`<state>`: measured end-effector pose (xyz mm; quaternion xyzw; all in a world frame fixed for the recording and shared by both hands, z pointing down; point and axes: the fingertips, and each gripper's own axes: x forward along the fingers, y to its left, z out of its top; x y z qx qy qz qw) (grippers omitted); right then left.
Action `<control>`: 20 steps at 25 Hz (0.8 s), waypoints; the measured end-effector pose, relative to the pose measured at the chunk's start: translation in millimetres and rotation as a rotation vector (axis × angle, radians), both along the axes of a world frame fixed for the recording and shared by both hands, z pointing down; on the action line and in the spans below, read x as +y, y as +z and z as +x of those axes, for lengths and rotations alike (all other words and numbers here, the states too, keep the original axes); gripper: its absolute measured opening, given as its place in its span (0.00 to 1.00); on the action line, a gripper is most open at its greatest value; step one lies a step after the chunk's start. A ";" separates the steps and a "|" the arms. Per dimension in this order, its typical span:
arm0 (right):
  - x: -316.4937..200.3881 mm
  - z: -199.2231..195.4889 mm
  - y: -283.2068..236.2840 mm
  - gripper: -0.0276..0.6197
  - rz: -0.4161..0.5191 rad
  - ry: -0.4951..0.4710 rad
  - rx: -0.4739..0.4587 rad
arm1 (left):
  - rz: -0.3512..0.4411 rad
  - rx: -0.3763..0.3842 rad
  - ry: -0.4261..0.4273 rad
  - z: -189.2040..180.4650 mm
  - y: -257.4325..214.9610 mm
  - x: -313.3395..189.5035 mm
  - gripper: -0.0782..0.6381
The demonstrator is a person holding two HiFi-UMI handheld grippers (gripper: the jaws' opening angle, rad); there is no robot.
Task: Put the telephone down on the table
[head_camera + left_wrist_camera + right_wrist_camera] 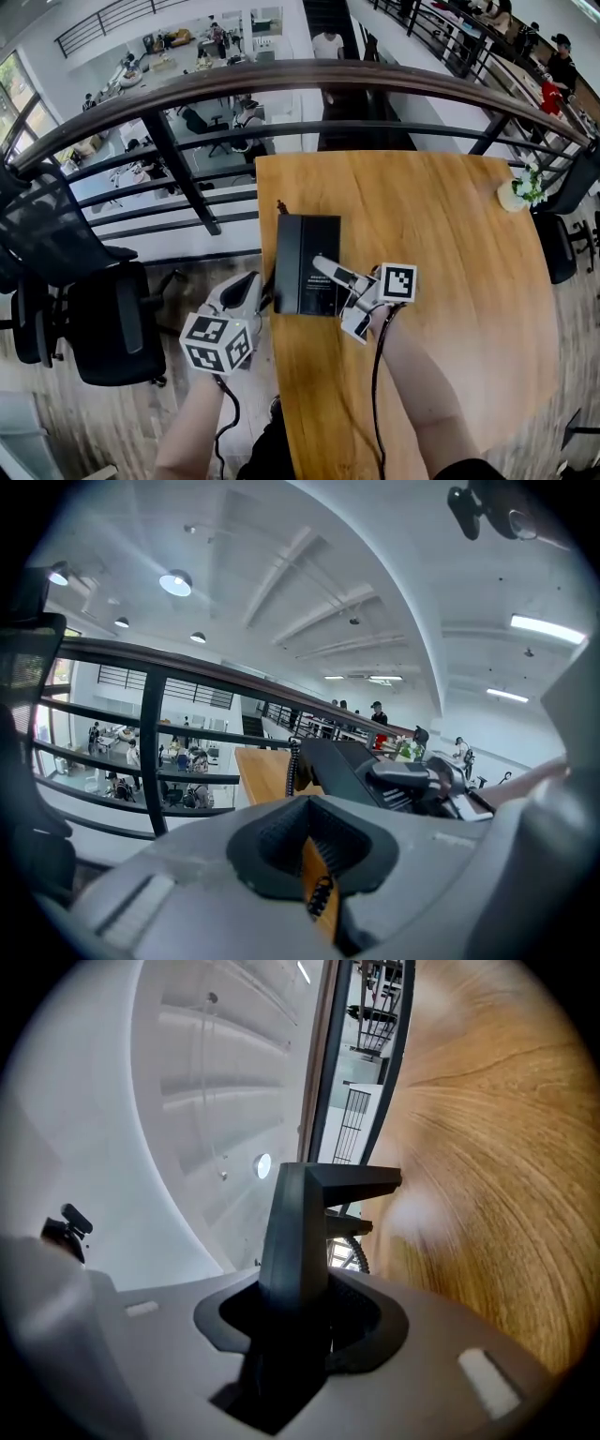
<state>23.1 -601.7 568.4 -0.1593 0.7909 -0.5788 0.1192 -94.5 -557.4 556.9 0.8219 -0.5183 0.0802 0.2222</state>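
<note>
- The telephone [305, 262] is over the left edge of the bench [441, 281]. The right fingers [333, 272] are clamped on its black body, held partly open by it.
- The left fingers [246, 286], just off that edge, are nearly together, with the coiled cord [320, 894] in their slit.
- Whether the base already rests on the wood is unclear. Letting go is still to do.

The black rectangular telephone [298, 253] was over the left edge of the light wooden table [450, 300], with the right gripper [328, 272] on its right side and the left gripper [248, 289] just off that edge. 1 small white plant pot [514, 195] stood at the far right corner. The dark curved metal railing [281, 80] ran behind the table. 1 black office chair [103, 319] stood to its left.
</note>
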 end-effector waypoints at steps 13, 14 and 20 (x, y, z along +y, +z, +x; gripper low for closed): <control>-0.3 -3.9 19.3 0.29 0.023 -0.096 0.056 | -0.030 0.010 -0.008 4.8 21.0 -1.7 0.11; -0.4 -3.3 19.3 0.30 0.040 -0.105 0.065 | -0.027 0.009 -0.003 6.2 20.6 -1.5 0.11; 0.2 -2.6 20.3 0.30 0.078 -0.171 0.127 | -0.032 0.009 -0.005 9.9 21.6 1.9 0.11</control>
